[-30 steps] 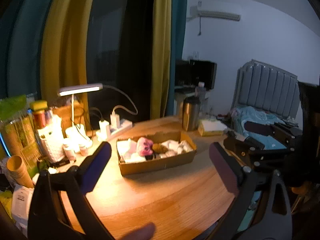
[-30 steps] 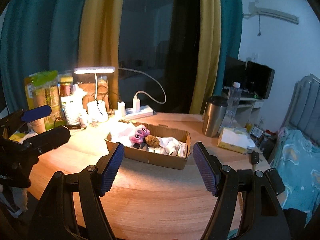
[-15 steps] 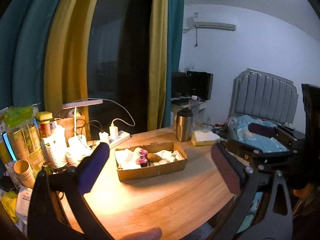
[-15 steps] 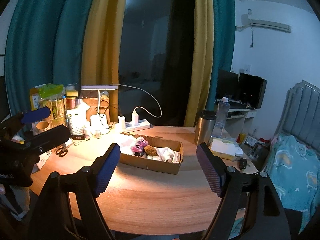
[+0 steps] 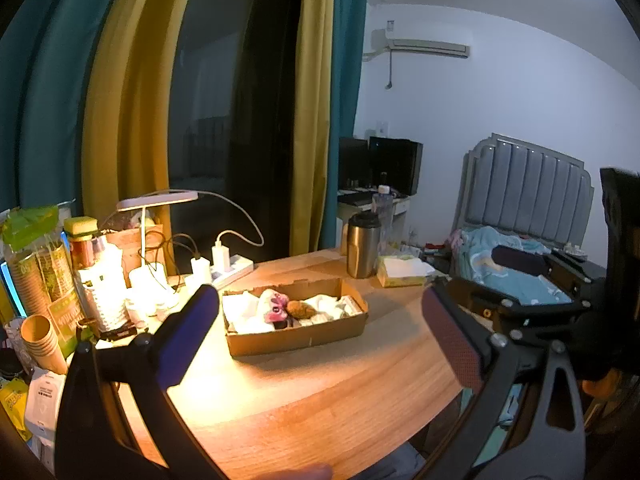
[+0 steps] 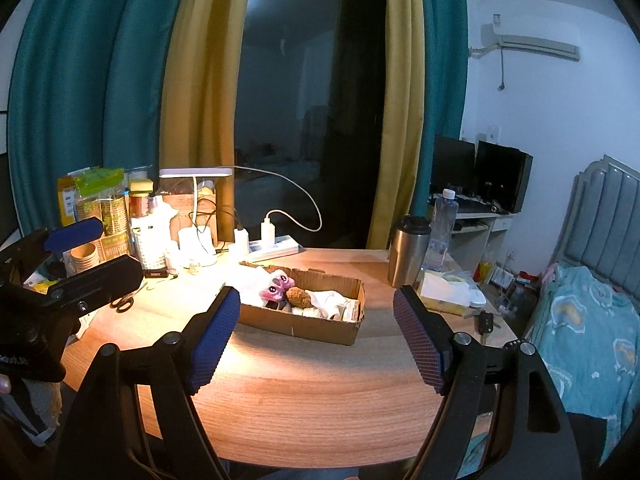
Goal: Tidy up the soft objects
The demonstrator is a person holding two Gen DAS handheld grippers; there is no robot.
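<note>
Both tongs, left [image 5: 320,328] and right [image 6: 316,332], hang spread and empty above the desk [image 6: 320,392]; the soft toys sit in the box [image 6: 304,320], best approached slowly from above.

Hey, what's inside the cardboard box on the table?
Inside the cardboard box: a pink plush toy, a brown fuzzy ball and white soft items. Whatever lies beneath them is covered.

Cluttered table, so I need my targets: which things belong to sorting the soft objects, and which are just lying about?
Job: shallow cardboard box; pink plush toy; brown fuzzy ball; white soft cloths.
Lying about: steel tumbler; tissue box; scissors; white desk lamp.
</note>
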